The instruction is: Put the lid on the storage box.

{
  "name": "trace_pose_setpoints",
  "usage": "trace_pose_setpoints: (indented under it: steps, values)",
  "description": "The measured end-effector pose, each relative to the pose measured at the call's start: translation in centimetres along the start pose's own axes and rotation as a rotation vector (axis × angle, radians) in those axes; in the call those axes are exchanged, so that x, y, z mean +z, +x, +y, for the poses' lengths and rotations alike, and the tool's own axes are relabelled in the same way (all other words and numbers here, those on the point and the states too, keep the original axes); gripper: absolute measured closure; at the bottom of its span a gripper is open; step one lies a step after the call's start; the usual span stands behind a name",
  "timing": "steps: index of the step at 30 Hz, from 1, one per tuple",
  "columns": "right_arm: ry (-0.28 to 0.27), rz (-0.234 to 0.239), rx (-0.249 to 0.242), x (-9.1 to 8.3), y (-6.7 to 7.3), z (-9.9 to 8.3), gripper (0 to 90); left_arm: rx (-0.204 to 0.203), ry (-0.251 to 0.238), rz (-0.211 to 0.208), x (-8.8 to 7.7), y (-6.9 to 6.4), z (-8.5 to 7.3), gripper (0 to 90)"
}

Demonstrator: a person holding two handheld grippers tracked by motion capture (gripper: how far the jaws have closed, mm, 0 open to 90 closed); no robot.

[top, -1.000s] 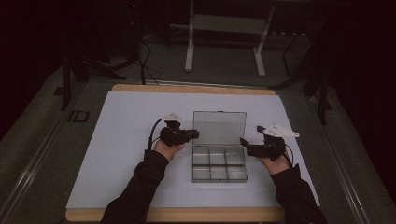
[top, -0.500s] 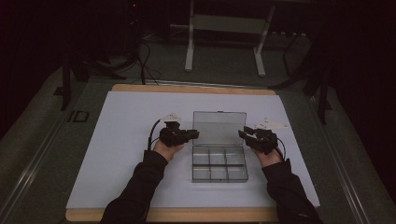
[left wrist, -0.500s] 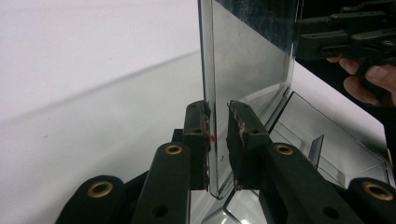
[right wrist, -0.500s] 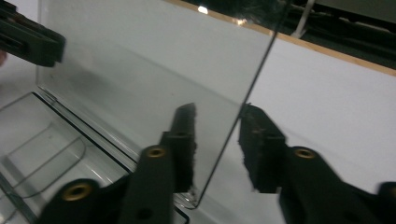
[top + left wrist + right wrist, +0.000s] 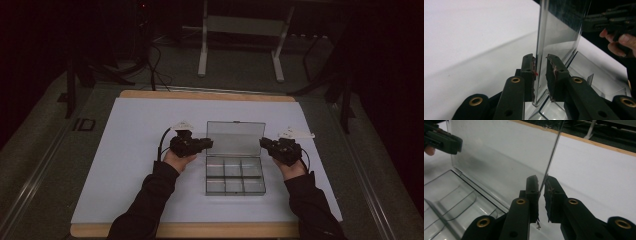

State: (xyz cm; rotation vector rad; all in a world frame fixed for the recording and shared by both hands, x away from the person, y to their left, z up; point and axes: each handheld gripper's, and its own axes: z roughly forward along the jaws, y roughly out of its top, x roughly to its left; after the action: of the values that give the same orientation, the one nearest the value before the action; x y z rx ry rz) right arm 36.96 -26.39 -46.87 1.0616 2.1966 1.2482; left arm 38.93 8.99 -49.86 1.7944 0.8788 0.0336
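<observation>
Clear plastic compartment box (image 5: 235, 176) is sitting open between both grippers, its lid (image 5: 236, 137) standing upright. Left gripper (image 5: 540, 75) is straddling the lid's left edge, jaws slightly parted, one pad touching. Right gripper (image 5: 541, 195) is bracketing the lid's right edge, narrowly parted likewise.

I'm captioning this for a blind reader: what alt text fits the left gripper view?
The left claw straddles the side edge of a clear organiser box's upright lid, jaws close on either side. Below right is the box's open tray, with white table behind.
</observation>
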Motion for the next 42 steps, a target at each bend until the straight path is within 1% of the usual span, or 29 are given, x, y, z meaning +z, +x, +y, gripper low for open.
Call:
trace_pose_setpoints:
  steps: [1,4,8,15,19,25,32,38,42]
  values:
    - [0.000,0.002,-0.001,-0.1,0.0,0.0,81.5,-0.001,-0.008,0.004,-0.3,-0.1,0.1,77.5]
    - [-0.006,0.010,-0.007,-0.3,0.1,0.0,81.4,0.010,-0.006,0.013,-0.7,-0.3,0.3,78.1]
    - [-0.011,0.024,-0.009,-0.8,0.1,-0.1,81.5,0.040,0.015,0.026,-1.1,-0.7,0.2,79.7]
    - [-0.018,0.034,-0.027,-1.8,0.4,-0.3,81.6,0.066,0.022,0.031,-1.6,-1.3,0.0,80.9]
    - [-0.021,0.048,-0.035,-2.2,0.4,-0.4,82.7,0.083,0.028,0.035,-1.9,-1.6,-0.1,81.3]
    - [-0.028,0.065,-0.032,-2.7,0.6,-0.8,84.0,0.098,0.032,0.027,-2.3,-2.0,-0.4,81.5]
    - [-0.034,0.085,-0.047,-3.3,1.0,-1.4,84.5,0.115,0.045,0.022,-2.8,-2.7,-1.0,81.3]
    - [-0.035,0.103,-0.065,-3.8,1.2,-1.9,84.5,0.118,0.054,0.011,-3.1,-3.1,-1.5,81.5]
    - [-0.032,0.115,-0.067,-4.0,1.3,-2.4,84.3,0.123,0.064,0.003,-3.2,-3.3,-1.9,81.6]
